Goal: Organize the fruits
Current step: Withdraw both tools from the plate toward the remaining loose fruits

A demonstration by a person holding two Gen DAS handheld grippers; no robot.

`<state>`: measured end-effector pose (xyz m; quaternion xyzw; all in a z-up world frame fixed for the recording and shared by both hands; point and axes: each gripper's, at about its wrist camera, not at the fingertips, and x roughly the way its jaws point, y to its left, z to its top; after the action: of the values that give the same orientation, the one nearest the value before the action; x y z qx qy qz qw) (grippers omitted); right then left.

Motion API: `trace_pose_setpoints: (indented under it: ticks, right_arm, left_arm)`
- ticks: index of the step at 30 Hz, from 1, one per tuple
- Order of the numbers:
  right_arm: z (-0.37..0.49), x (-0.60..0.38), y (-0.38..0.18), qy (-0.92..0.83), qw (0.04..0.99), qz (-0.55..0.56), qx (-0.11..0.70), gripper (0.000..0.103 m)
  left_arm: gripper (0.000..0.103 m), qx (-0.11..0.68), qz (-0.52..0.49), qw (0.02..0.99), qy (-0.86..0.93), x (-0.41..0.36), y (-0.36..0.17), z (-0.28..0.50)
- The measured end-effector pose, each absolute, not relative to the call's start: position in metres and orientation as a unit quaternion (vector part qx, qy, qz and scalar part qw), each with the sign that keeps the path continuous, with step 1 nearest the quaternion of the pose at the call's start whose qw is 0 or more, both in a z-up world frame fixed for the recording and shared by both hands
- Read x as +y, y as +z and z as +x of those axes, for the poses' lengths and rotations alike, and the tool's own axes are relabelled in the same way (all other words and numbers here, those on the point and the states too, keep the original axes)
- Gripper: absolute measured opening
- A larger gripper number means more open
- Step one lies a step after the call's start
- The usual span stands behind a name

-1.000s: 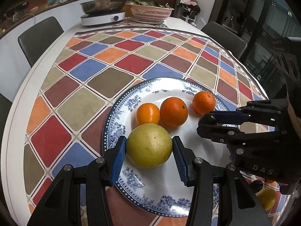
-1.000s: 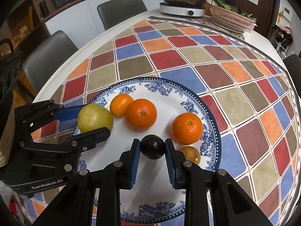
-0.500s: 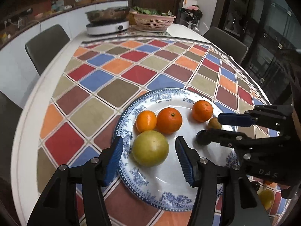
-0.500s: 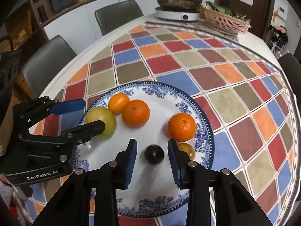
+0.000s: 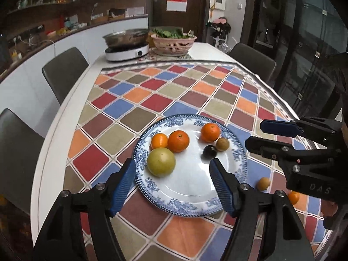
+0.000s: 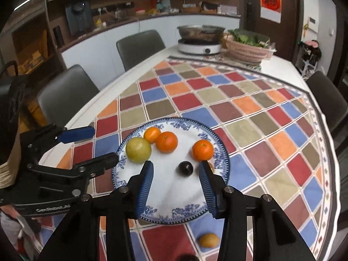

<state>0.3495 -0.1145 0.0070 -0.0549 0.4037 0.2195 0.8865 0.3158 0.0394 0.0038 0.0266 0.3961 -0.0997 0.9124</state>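
A blue-and-white plate holds a yellow-green fruit, three oranges, a dark plum and a small brown fruit. My left gripper is open and empty, raised above the plate's near left. My right gripper is open and empty, raised above the plate's near edge, behind the plum.
Loose small fruits lie on the checkered tablecloth near the plate: a yellow-brown one and an orange one. A hotplate with a pan and a pink basket of greens stand at the far end. Chairs surround the table.
My left gripper let go of the yellow-green fruit and my right let go of the dark plum. Both opened wide and drew back and up from the plate.
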Motion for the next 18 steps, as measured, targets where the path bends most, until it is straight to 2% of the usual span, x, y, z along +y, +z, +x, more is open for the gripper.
trace_pose_setpoints:
  ticks: [2, 4, 6, 18]
  right_arm:
    - [0.341, -0.12, 0.014, 0.213, 0.893, -0.051, 0.393, 0.045]
    - [0.331, -0.127, 0.021, 0.206, 0.9, -0.046, 0.381, 0.053]
    - [0.324, -0.132, 0.027, 0.198, 0.906, -0.041, 0.37, 0.055]
    - [0.272, -0.17, 0.052, 0.18, 0.923, -0.011, 0.34, 0.055]
  left_arm:
    - [0.072, 0.388, 0.029, 0.916, -0.1, 0.036, 0.01, 0.305]
    - [0.073, 0.383, 0.026, 0.917, -0.106, 0.033, 0.016, 0.296]
    - [0.075, 0.379, 0.024, 0.918, -0.108, 0.029, 0.02, 0.287]
    - [0.081, 0.34, 0.045, 0.93, -0.133, -0.003, 0.048, 0.237]
